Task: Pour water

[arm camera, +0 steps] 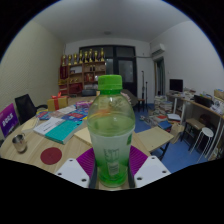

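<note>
A clear green plastic bottle (110, 125) with a green cap stands upright between my fingers, held above the table. My gripper (111, 165) is shut on the bottle's lower body, and both purple pads (86, 160) press against its sides. A metal cup (19, 143) stands on the wooden table (45, 150), off to the left of the bottle and beyond my left finger.
Books and papers (55, 128) lie on the table behind the cup. A dark chair (25, 106) stands at the left. Shelves with goods (85, 70) line the far wall. A desk with a monitor (177, 88) and a white chair (205, 135) are at the right.
</note>
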